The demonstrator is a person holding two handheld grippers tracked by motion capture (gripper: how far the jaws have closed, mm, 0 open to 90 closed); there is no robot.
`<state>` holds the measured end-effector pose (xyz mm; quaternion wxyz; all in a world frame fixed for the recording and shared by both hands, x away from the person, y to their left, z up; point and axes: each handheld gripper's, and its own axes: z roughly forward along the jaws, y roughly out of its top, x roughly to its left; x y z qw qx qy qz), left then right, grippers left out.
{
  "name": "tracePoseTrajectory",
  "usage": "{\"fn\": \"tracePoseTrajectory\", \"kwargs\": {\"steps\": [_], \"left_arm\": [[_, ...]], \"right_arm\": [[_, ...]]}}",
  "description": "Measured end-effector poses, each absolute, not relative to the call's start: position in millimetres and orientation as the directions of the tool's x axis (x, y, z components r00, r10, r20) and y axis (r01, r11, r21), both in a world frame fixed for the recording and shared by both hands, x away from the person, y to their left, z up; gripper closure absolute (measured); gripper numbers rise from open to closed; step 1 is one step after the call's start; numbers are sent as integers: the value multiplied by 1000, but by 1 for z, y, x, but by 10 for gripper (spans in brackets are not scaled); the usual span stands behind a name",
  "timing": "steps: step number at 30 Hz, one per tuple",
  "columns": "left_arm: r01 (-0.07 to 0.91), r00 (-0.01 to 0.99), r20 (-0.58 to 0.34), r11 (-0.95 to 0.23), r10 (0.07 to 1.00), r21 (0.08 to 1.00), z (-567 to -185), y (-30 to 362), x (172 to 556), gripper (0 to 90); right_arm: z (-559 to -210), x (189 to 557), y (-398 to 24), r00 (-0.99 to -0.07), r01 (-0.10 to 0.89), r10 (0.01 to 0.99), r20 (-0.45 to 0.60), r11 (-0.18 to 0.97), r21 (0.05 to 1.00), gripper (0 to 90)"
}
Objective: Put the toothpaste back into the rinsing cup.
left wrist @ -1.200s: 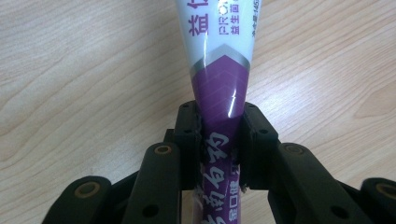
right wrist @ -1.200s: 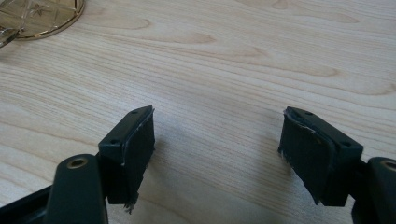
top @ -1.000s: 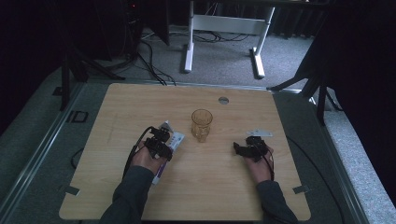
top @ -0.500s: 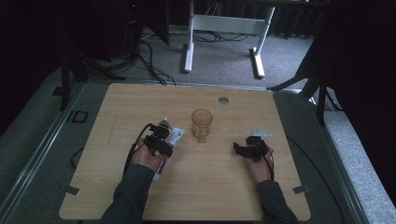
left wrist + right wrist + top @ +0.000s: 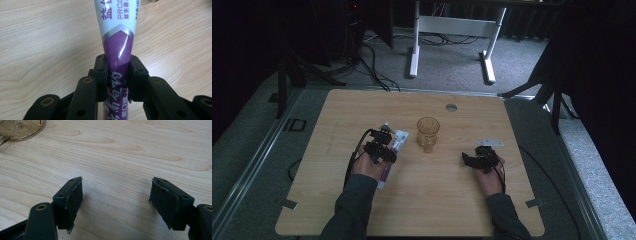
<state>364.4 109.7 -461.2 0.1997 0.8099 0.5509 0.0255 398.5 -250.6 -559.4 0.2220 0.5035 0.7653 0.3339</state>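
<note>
A purple and white toothpaste tube (image 5: 117,45) runs forward between my left gripper's jaws, and the left gripper (image 5: 117,67) is shut on its purple end. From above, the tube (image 5: 396,141) lies at a slant just over the wooden table (image 5: 422,205), under the left gripper (image 5: 382,145). An amber drinking glass (image 5: 428,133) stands upright to the right of the tube. My right gripper (image 5: 468,159) rests low at the table's right side, and in its own view it (image 5: 116,195) is open over bare wood, with the glass's base (image 5: 21,128) at the top left.
A small grey round cap (image 5: 451,107) sits in the table near its far edge. A flat pale plate (image 5: 490,143) lies just beyond the right gripper. A white desk frame (image 5: 452,30) stands on the carpet behind the table, with dark stands at both sides.
The left gripper with the tube has shifted slightly forward and toward the glass. The right gripper has kept still.
</note>
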Motion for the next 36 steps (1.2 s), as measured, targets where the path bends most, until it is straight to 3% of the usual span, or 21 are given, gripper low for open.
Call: {"fn": "tracePoseTrajectory", "kwargs": {"steps": [25,36], "left_arm": [[862,372,-186,-265,909,432,-454,112,363,724],[823,398,-142,-284,906,493,-449,109,359,724]], "right_arm": [[-559,399,-251,-395,623,919,-3,270,735,263],[-559,399,-251,-396,621,918,-5,273,735,263]]}}
